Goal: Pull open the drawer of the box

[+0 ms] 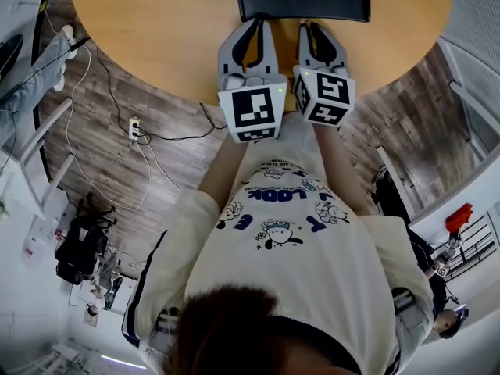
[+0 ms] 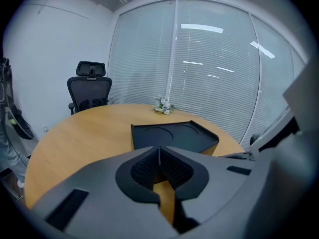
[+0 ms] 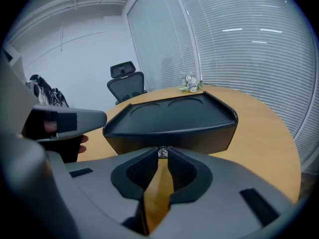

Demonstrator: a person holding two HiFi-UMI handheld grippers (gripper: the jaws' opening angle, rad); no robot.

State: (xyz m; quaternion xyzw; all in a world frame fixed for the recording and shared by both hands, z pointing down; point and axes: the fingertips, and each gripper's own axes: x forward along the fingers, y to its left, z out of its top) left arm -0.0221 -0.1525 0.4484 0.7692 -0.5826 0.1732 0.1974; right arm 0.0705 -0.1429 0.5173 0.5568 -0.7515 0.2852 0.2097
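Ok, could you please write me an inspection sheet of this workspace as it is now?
Surface: round wooden table, carrying the box and the flowers.
Job's things: black box on the table, with no drawer seen pulled out; small clear knob on its front.
Clutter: small flower bunch near the far table edge.
Grippers: left gripper has its jaws together and is empty; right gripper has its jaws slightly apart with the knob between the tips, firm grip not clear.
Cables: loose cables and a power strip on the floor.
Surroundings: office chair, window blinds, wood-look floor.
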